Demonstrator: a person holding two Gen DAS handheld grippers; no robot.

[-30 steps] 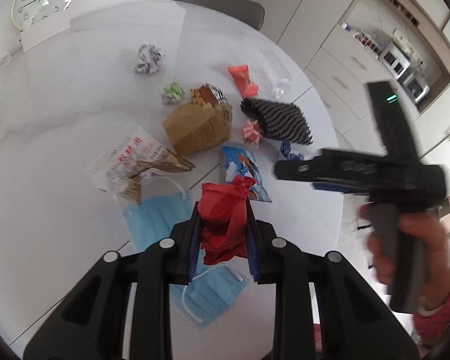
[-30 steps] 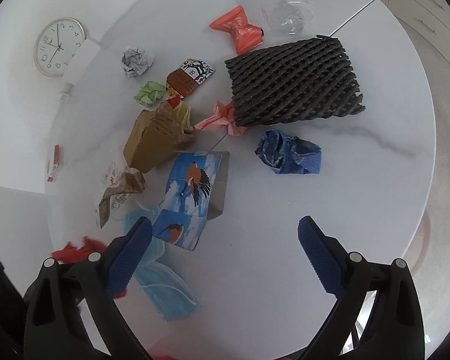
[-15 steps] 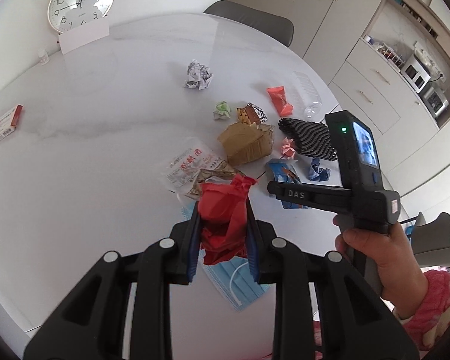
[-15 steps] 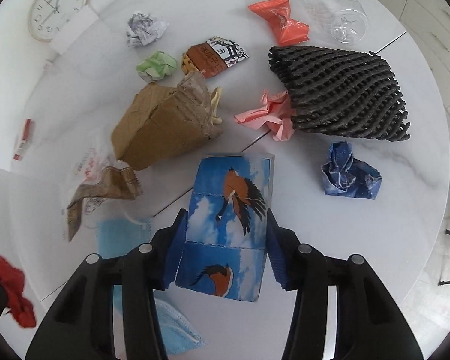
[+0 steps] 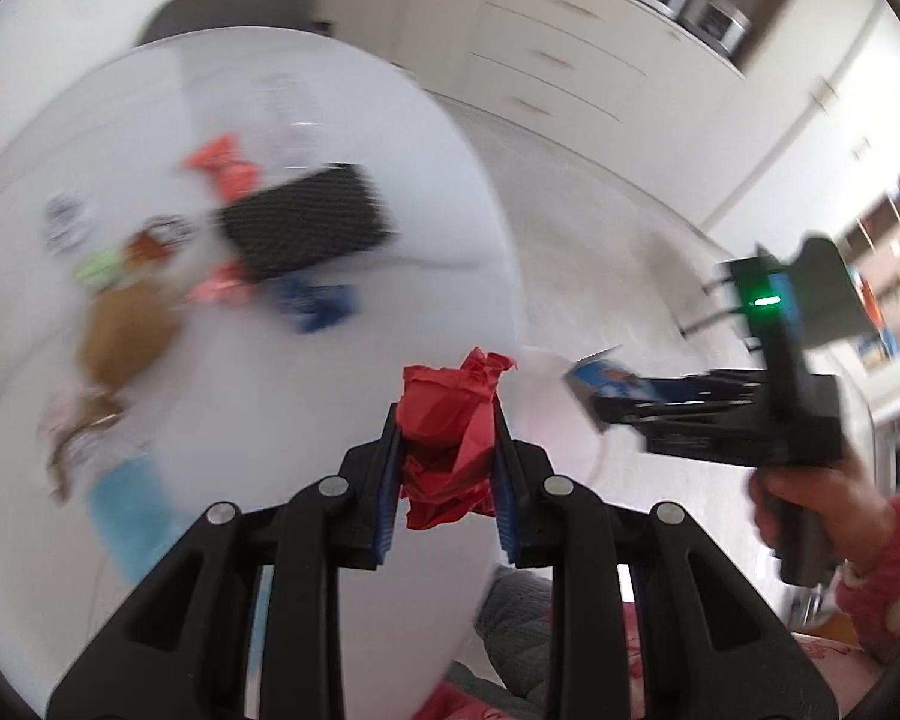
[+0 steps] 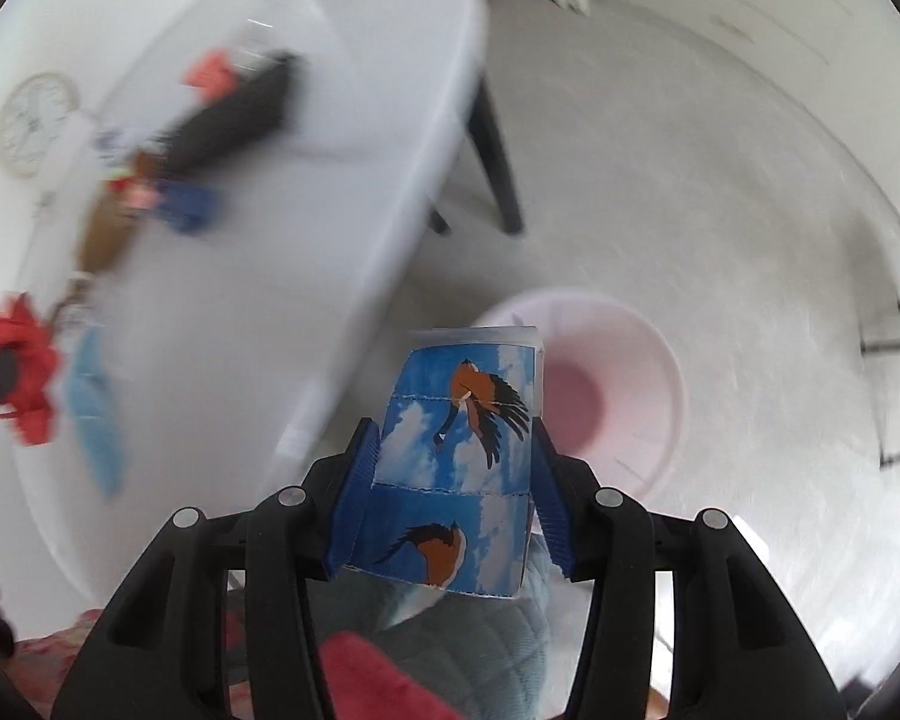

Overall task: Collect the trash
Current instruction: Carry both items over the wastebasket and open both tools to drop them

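Between right gripper (image 6: 453, 480) pads, bird-printed packet (image 6: 459, 450).

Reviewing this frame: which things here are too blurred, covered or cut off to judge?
- Loose trash on the white table, both wrist views: motion blur smears it; only colours read.
- Pink bin, right wrist view: the bird-print packet in the right tool covers its near side; contents unreadable.
- Same bin, left wrist view: barely visible behind the red crumpled paper in the left tool.
- Clock, right wrist view: hands blurred away.
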